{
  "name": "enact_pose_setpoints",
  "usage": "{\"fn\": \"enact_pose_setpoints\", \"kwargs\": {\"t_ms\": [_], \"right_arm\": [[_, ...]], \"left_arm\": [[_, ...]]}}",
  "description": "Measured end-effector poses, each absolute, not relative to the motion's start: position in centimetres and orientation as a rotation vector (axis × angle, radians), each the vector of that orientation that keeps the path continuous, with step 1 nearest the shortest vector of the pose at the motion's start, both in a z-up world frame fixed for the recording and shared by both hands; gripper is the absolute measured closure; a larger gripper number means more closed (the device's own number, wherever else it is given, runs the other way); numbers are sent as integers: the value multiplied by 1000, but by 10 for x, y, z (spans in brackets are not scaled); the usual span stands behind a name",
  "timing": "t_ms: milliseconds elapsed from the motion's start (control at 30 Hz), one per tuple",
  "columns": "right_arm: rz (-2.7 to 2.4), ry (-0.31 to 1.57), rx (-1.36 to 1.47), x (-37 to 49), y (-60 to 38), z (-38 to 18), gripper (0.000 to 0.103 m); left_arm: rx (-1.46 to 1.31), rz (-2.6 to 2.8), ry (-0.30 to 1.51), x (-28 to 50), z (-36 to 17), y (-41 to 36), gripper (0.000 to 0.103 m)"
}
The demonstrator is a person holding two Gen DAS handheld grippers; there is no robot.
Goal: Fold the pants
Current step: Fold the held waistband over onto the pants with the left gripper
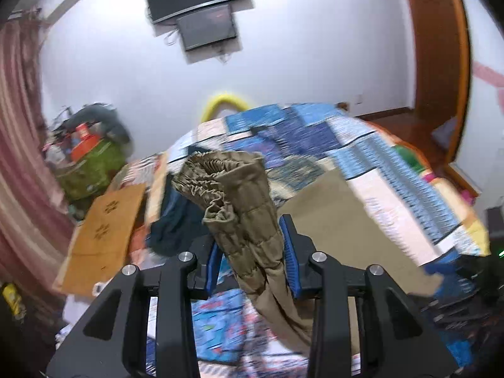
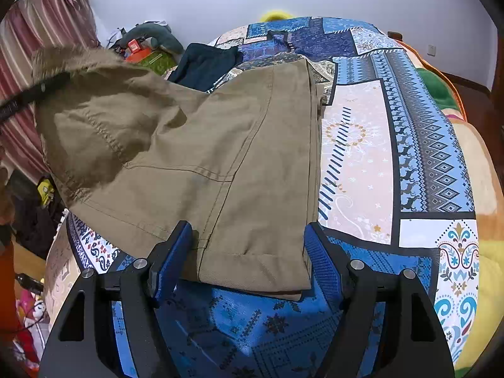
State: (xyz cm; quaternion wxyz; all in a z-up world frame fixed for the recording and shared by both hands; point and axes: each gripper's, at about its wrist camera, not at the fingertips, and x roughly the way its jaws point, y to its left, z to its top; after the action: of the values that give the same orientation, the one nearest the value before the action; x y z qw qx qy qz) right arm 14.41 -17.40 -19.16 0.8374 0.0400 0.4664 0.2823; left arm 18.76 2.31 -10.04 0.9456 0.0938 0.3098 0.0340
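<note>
A bed [image 2: 356, 145] under a blue and white patchwork quilt fills the room. Across it lie the khaki cotton pants [image 2: 195, 157], legs flat on the quilt, hems nearest me. Their gathered elastic waistband [image 1: 214, 176] is lifted off the bed, bunched and pinched between the blue pads of the left gripper [image 1: 252, 252]. The right gripper [image 2: 249, 258] stands wide, its pads straddling the hem end without pressing it. A dark navy garment [image 2: 204, 63] lies beyond.
</note>
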Motion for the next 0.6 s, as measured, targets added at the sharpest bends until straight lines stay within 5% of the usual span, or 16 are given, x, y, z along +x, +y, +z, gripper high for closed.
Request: {"fn": "enact_pose_setpoints", "kwargs": {"t_ms": [433, 600], "right_arm": [[600, 977, 95, 143, -175, -191, 32], [604, 978, 103, 143, -175, -191, 32]], "left_arm": [[35, -269, 801, 234, -116, -36, 73], [1, -338, 881, 235, -130, -42, 68]]}}
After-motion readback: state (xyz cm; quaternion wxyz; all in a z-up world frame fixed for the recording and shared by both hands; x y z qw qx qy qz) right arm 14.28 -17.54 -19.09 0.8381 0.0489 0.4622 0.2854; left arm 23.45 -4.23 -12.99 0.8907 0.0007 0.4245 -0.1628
